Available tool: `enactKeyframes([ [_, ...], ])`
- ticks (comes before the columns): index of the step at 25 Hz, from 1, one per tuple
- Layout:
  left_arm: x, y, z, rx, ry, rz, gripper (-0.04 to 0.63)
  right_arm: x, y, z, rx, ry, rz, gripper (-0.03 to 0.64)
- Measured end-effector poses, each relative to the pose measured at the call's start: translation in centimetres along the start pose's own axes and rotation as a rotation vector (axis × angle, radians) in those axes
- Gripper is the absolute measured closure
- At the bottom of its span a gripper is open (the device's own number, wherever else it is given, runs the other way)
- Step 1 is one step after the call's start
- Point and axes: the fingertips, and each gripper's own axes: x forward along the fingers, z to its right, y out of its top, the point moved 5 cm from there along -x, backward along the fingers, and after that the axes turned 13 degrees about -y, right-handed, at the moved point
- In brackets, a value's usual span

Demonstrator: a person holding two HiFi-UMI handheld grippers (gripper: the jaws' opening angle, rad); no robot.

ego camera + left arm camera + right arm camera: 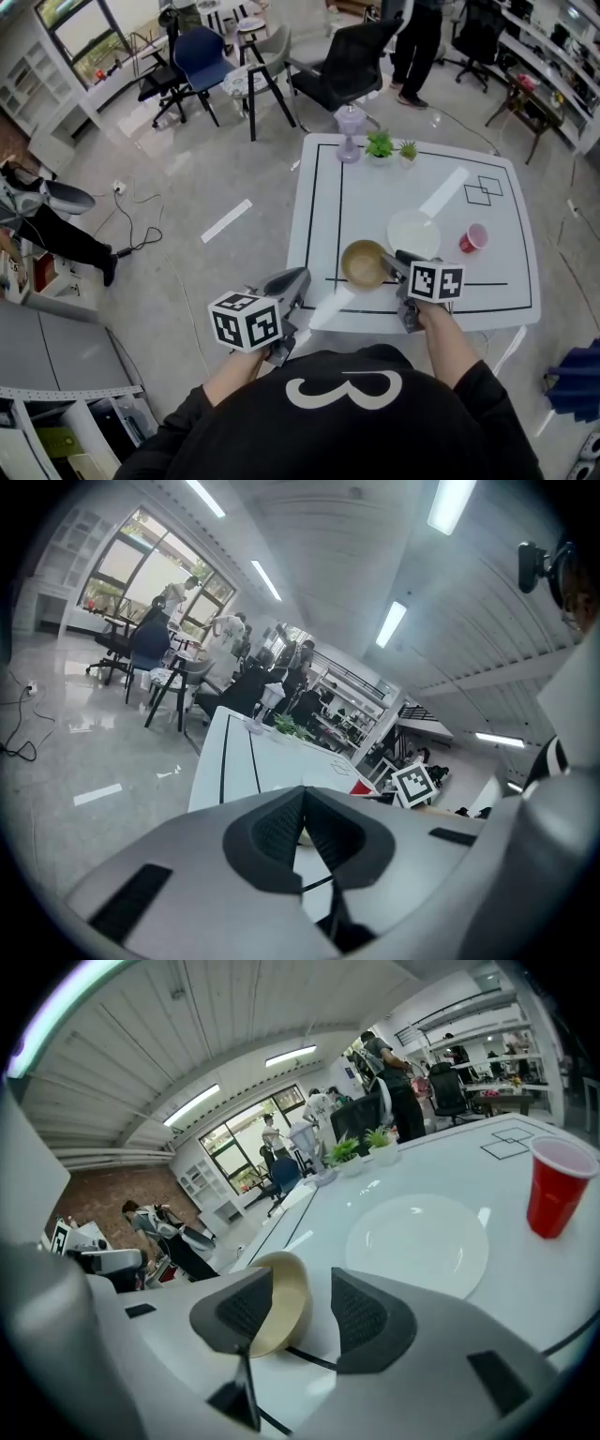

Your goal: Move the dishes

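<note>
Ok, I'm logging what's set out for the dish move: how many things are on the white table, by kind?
bowl: 1
plate: 1
cup: 1
plants: 2
vase: 1
Total: 6

Your head view, notes:
- Tan bowl (364, 263): round, empty, mouth up, frame centre.
- White plate (413, 233): flat, empty, just upper right of bowl, rims near.
- Red cup (472, 238): upright, right of plate, apart.
</note>
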Motion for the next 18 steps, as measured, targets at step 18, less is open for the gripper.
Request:
enactKeyframes([
  [18, 5.3, 2.3, 16.4, 0.186, -0.224, 0.022, 0.594, -21.7, 0.5, -0.2, -0.283, 0.307, 0.334, 0.607],
])
